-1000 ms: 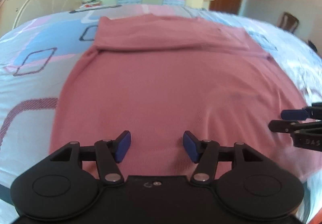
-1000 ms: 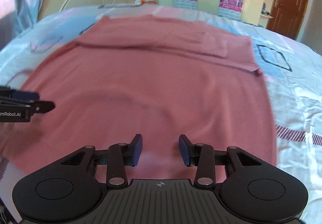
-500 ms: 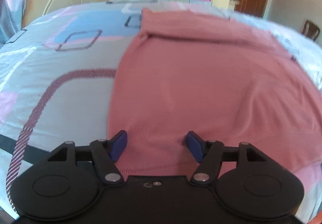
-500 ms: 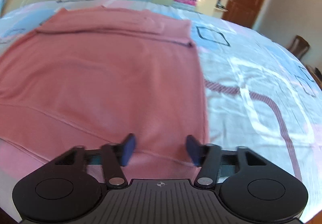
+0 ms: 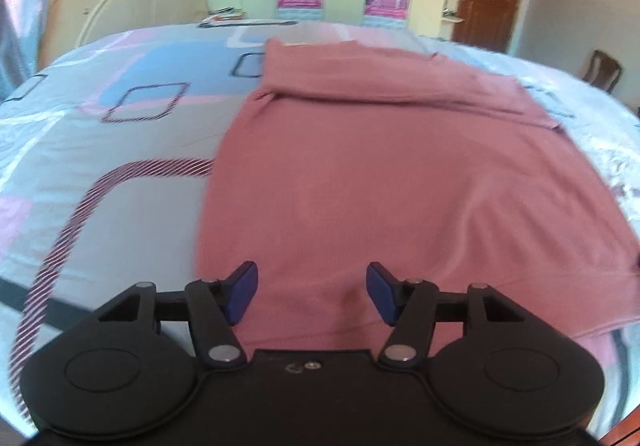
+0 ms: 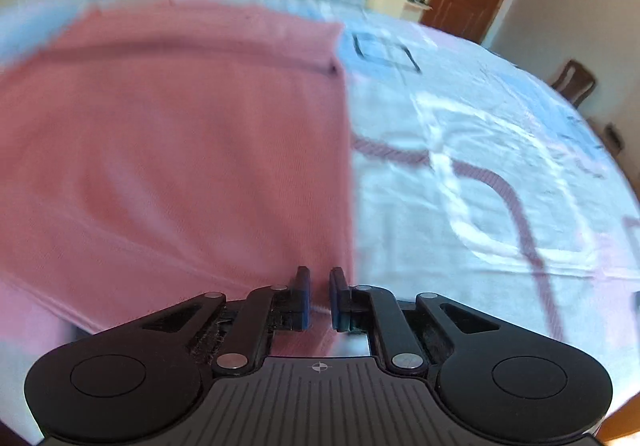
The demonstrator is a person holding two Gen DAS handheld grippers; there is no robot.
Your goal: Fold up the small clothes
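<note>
Both grippers low over pink garment [image 5: 400,181], right [image 6: 319,298] nearly closed

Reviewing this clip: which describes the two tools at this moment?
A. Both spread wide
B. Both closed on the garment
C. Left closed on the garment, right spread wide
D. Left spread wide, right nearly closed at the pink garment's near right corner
D: the left tool has its pads wide apart above the pink garment, while the right tool shows only a narrow gap, cloth between.
</note>
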